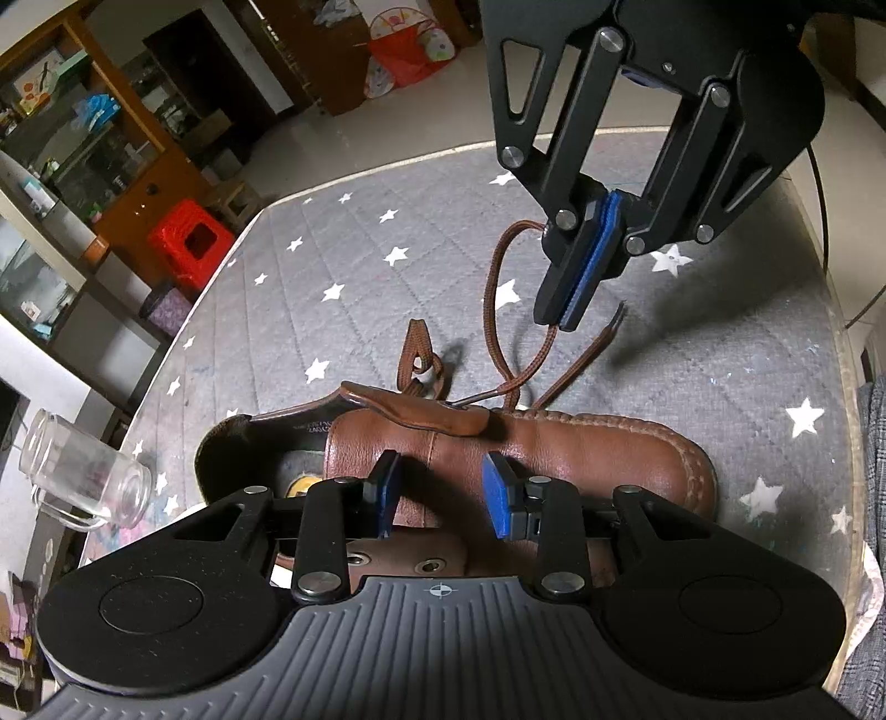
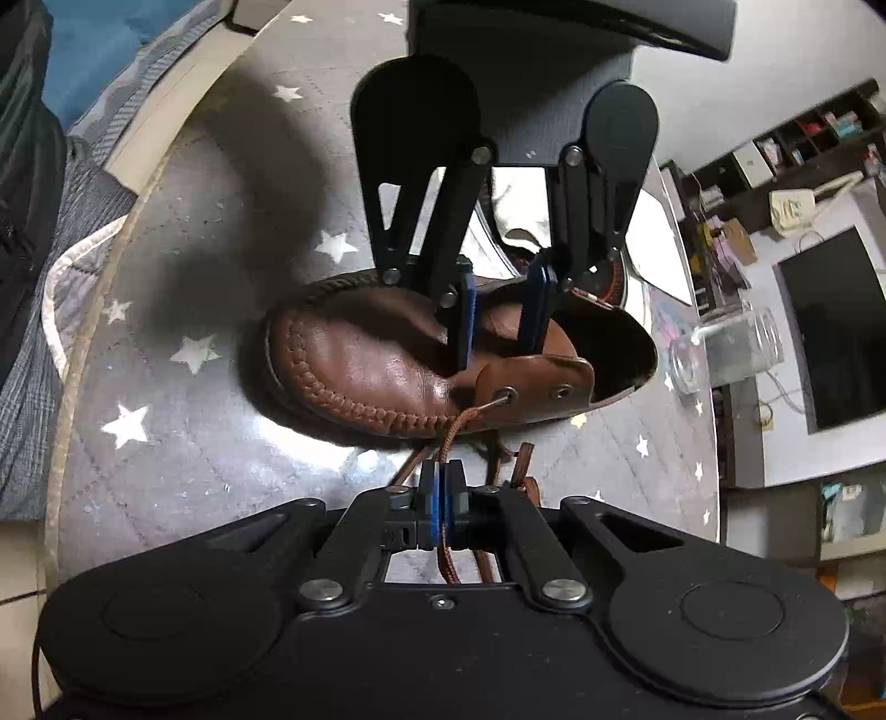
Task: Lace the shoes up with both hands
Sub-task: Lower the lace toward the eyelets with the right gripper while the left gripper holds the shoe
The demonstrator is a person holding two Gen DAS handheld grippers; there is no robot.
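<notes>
The brown shoe (image 1: 554, 459) lies on the starred cloth (image 1: 387, 260). The left gripper (image 1: 443, 493) straddles its tongue, jaws apart, apparently unclamped. Beside the shoe, the right gripper (image 2: 441, 512) pinches the lace (image 2: 446, 559); a hard tug could drag the unpinned shoe.

A lived-in home room. Beyond the grey star-print quilted mat (image 1: 354, 249) stand a wooden display cabinet (image 1: 83, 138), a red plastic stool (image 1: 191, 243) and a child's play tent (image 1: 404, 50); beside the mat lies a glass mug (image 1: 83, 482).
</notes>
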